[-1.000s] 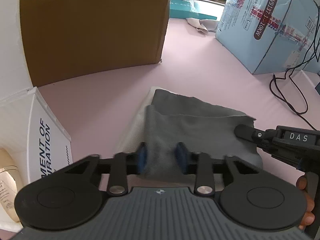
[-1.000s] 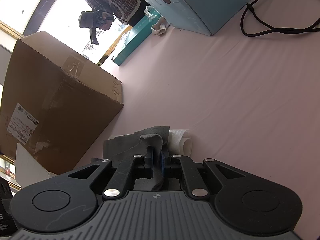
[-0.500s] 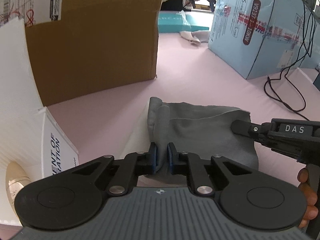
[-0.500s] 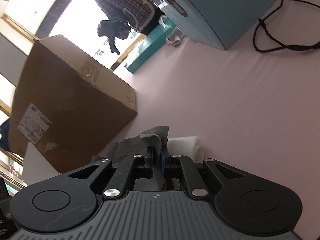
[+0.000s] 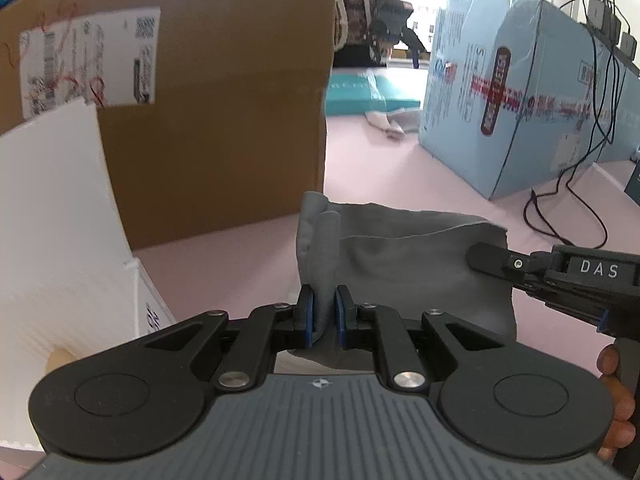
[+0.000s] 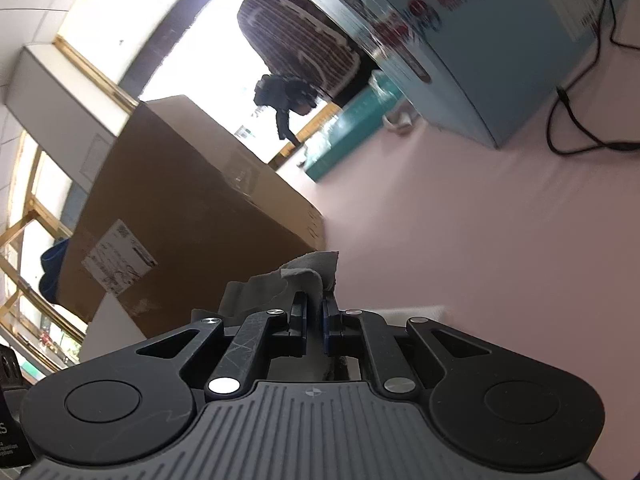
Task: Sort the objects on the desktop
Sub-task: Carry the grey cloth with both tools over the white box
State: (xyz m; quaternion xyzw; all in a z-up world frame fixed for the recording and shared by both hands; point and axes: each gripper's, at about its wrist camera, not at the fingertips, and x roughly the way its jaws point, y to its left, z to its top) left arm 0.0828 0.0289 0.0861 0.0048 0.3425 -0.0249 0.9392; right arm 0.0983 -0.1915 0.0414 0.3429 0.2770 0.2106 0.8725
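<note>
A grey cloth [image 5: 404,264] hangs stretched between my two grippers above the pink tabletop [image 5: 248,264]. My left gripper [image 5: 323,312] is shut on the cloth's left fold, which sticks up between the blue pads. The right gripper [image 5: 486,258] enters the left wrist view from the right and pinches the cloth's right edge. In the right wrist view that gripper [image 6: 315,312] is shut on a bunched corner of the cloth [image 6: 308,276]. A white folded item [image 6: 416,314] lies on the table under the cloth.
A large brown cardboard box [image 5: 208,120] stands close at the left, with a white corrugated panel [image 5: 52,216] in front of it. A light blue carton [image 5: 512,104] and black cables [image 5: 568,200] are at the right. A teal box [image 5: 360,90] and a person [image 6: 296,28] are farther back.
My left gripper went from open around the cloth's left edge to shut on it. Both grippers then rose, lifting the cloth off the table; the right wrist view tilted upward.
</note>
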